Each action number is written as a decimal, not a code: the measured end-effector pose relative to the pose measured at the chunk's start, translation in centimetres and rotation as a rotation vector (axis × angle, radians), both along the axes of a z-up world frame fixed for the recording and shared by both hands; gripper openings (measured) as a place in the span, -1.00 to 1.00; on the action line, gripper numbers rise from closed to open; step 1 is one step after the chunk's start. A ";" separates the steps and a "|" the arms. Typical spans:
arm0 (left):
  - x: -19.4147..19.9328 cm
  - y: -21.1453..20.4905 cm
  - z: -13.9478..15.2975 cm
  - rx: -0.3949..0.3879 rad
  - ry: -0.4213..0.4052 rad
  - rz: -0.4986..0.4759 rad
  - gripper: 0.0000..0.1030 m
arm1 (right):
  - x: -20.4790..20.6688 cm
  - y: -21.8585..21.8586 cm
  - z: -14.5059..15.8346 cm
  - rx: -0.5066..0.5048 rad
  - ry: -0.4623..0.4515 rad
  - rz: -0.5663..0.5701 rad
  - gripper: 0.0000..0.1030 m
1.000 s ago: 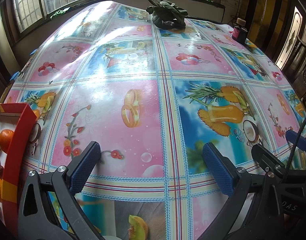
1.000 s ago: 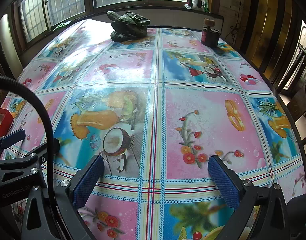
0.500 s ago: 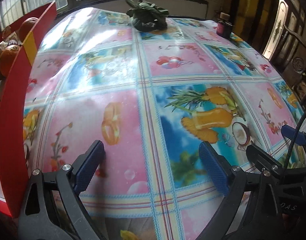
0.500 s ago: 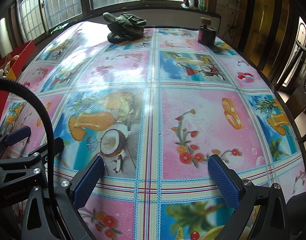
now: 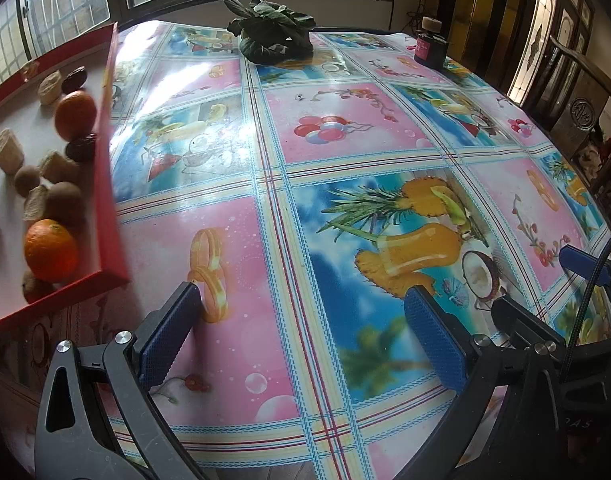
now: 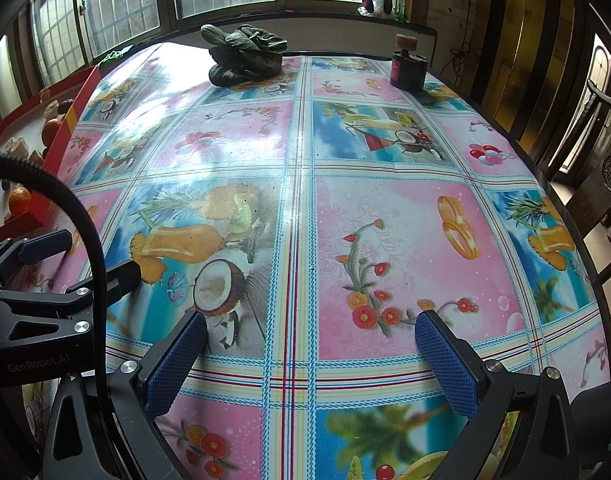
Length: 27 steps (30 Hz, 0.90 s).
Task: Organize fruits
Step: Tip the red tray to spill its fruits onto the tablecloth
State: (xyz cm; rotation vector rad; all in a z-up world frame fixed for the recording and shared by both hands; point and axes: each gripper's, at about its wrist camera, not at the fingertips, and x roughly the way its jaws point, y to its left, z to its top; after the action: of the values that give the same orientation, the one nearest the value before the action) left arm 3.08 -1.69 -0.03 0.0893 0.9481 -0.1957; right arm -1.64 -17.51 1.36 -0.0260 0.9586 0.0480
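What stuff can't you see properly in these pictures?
- Red tray, left wrist view: its left part runs off the picture's edge, so the fruit count is unknown.
- Pale lumps beside the oranges: too blurred to name.
- Same tray, right wrist view: the black cable and left gripper cover its near end.
- Dark jar: label too small to read.
- Bundle on the windowsill: too small to tell.
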 end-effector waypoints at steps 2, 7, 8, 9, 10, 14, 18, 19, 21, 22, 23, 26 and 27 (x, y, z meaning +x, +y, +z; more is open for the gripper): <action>0.0 0.0 0.0 0.000 0.000 0.000 0.99 | 0.0 0.0 0.0 0.000 0.000 0.000 1.00; 0.0 0.0 0.0 0.000 0.000 0.000 0.99 | 0.0 0.0 0.0 0.000 0.000 0.000 1.00; 0.0 0.0 0.0 0.000 0.000 0.000 0.99 | 0.0 0.0 0.0 0.000 0.000 0.000 1.00; 0.0 0.0 0.0 0.000 0.000 0.000 0.99 | 0.0 0.0 0.0 0.000 0.000 0.000 1.00; 0.0 0.0 0.0 0.000 0.000 0.000 0.99 | 0.0 0.0 0.0 0.000 0.000 0.000 1.00; 0.0 0.0 0.0 0.000 -0.001 0.000 0.99 | 0.1 0.0 0.0 0.000 0.000 0.000 1.00; 0.2 0.1 0.0 0.001 0.001 0.002 0.99 | 0.1 0.1 0.0 0.000 0.000 0.000 1.00; 0.2 0.1 0.0 0.001 0.001 0.002 0.99 | 0.1 0.1 0.0 0.000 0.000 0.000 1.00; 0.2 0.2 0.0 0.002 0.001 0.003 0.99 | 0.1 0.1 -0.1 0.000 0.000 0.000 1.00; 0.3 0.3 0.0 0.002 0.002 0.004 0.99 | 0.1 0.1 -0.1 0.000 0.000 0.000 1.00; 0.3 0.3 0.0 0.002 0.002 0.004 0.99 | 0.1 0.1 -0.1 0.000 0.000 0.000 1.00; 0.3 0.4 -0.1 0.002 0.003 0.004 0.99 | 0.2 0.1 -0.1 0.000 0.000 0.000 1.00; 0.3 0.4 -0.1 0.002 0.002 0.004 0.99 | 0.2 0.1 -0.1 0.000 0.000 0.000 1.00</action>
State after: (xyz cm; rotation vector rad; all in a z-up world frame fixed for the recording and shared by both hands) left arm 3.40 -1.34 -0.09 0.0889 0.9506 -0.1914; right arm -1.45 -17.42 1.29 -0.0262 0.9582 0.0480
